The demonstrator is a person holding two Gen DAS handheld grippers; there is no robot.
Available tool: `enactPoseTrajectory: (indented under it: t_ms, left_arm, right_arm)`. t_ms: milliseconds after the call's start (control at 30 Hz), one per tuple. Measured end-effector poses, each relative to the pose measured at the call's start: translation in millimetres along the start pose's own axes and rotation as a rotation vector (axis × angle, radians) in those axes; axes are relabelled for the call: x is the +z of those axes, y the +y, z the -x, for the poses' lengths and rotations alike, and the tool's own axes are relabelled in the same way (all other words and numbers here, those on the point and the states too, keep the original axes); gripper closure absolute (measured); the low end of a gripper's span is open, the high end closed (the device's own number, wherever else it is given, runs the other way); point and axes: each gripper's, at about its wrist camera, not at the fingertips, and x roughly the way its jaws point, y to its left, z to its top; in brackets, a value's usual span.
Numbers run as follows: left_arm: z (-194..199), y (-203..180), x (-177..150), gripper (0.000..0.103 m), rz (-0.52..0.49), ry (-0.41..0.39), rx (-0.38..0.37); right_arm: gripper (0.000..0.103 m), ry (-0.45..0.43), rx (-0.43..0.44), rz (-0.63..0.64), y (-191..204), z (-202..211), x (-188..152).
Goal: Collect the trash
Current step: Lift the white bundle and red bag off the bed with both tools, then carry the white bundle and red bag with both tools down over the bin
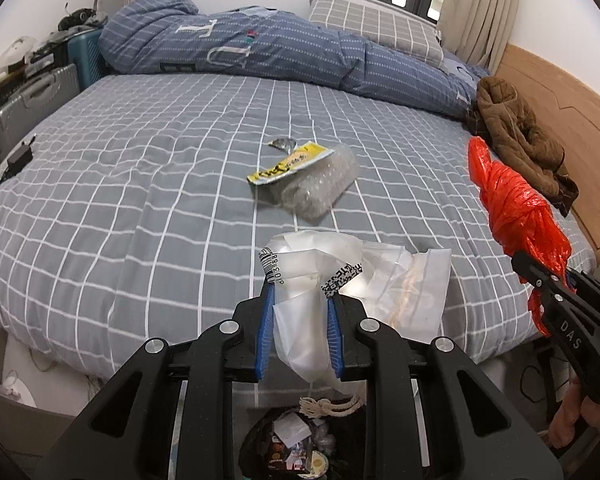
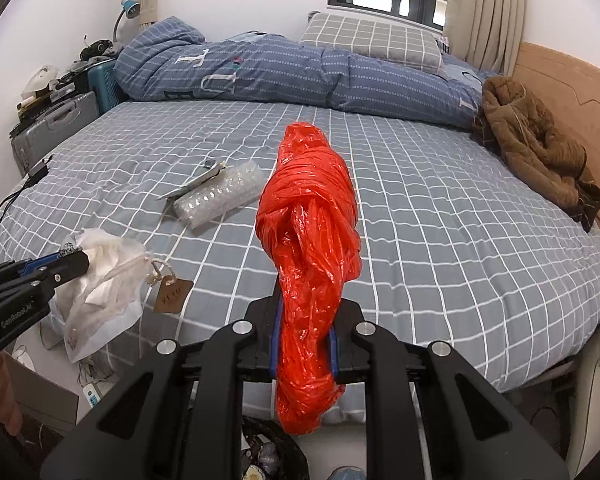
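Right now both grippers carry trash off the near edge of the bed [image 1: 140, 184]. The left gripper [image 1: 300, 316] has its blue pads closed on a bunch of clear and white plastic bags [image 1: 352, 276], which billow out past the fingertips and trail down between the jaws toward the camera; in the right wrist view a brown paper tag [image 2: 173, 289] on twine hangs from that bundle. The right gripper [image 2: 304, 332] is clamped tight on a knotted red plastic bag [image 2: 310, 216], most of it standing up beyond the fingertips, with a tail sagging below the jaws.

Directly beneath the left jaws sits a trash bin [image 1: 300, 444] lined in black and already part full; its rim also shows under the right jaws. The step in hand looks like the drop. To do it well, each load should be brought squarely over the bin mouth before the pads let go, because light film drifts and can catch on the rim. Lowering the hanging tails into the opening first would help. The tag's twine could snag a finger, so release the left load cleanly, with a small shake if it clings.

Ahead of both jaws, on the checked sheet, a roll of bubble wrap [image 1: 320, 184] with a yellow wrapper [image 1: 288, 164] on top is still to be collected.
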Motion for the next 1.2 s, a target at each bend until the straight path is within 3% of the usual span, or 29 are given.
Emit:
enactPoseTrajectory:
  t_ms: [367, 733, 1200]
  left_arm:
    - [18, -4, -24, 0.081, -0.001, 0.007, -0.019]
    - [29, -11, -58, 0.081, -0.013, 0.050, -0.022]
    - [69, -18, -105, 0.081, -0.011, 0.069, -0.027]
  right_arm:
    - [0.087, -0.003, 0.028, 0.015, 10, 26, -25]
    - [0.087, 0.051, 0.052, 0.007, 15, 41, -66]
    - [0.088, 0.054, 0.082, -0.019, 14, 84, -108]
